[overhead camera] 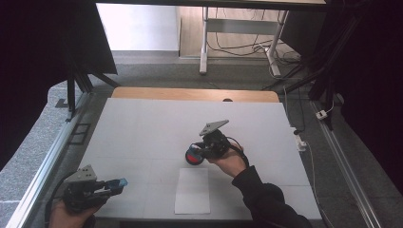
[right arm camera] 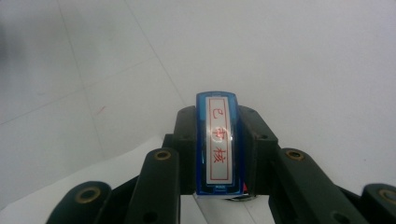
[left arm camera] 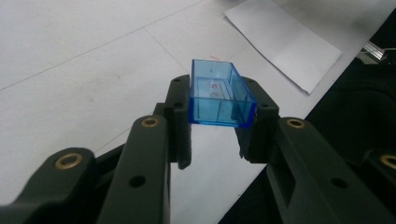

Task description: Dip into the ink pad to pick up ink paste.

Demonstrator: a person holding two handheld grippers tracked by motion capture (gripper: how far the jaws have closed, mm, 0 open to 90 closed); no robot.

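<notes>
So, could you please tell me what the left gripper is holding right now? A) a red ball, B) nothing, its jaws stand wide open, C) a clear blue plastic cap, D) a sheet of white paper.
C: in the left gripper view, the left gripper has its jaws clamped on both sides of a clear blue plastic cap, lifted off the table.

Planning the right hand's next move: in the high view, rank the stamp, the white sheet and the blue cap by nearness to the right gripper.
1. stamp, in the right gripper.
2. white sheet, just below.
3. blue cap, far left, in the left gripper.

Even bright light; bg dark; tongs views soft
</notes>
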